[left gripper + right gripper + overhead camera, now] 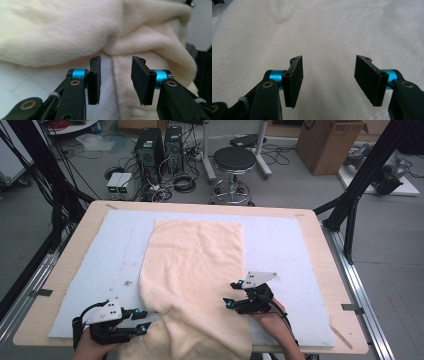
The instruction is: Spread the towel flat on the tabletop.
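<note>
We see the cream towel (195, 270) spread on the surface's blue mat (100, 265). Our left tongs (116, 75) gape apart at the towel's near-left fold; our right tongs (328, 77) gape empty over its right edge.

Wooden table (320, 250), pale blue mat (280, 245) on it, cream towel (195, 270) atop.

Towel's (195, 285) near end off-frame
</note>
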